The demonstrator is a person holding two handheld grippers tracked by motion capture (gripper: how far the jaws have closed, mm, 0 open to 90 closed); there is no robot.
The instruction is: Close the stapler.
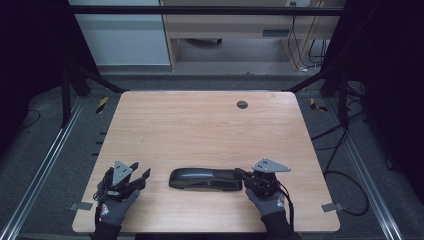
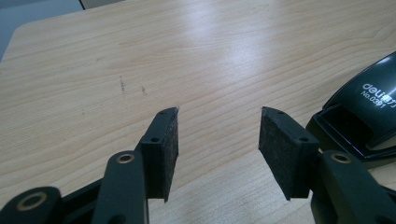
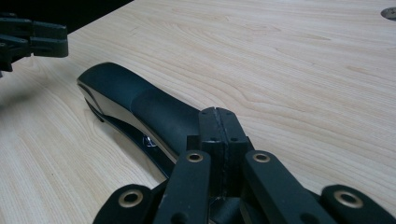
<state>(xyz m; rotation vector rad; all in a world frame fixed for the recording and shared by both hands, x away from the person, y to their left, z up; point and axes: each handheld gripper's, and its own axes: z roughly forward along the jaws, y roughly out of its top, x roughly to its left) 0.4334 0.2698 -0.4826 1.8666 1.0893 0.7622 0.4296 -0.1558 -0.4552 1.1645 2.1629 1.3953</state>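
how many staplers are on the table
1. One long black plastic stapler lies near the front edge of the light wooden table, between the open left gripper and shut right gripper.

Left claw (image 1: 141,176) sitting near bench front-left corner, jaws spread wide, gloved left hand (image 1: 111,202) gripping it. Right claw (image 1: 239,174) sitting toward bench front-right, jaws pressed together, gloved right hand (image 1: 267,200) behind it.

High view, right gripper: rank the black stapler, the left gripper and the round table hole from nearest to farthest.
1. Black stapler: right beside the right gripper, at its jaw tips.
2. Left gripper: past the stapler's far end, near the table's left edge.
3. Round table hole: near the table's far edge.
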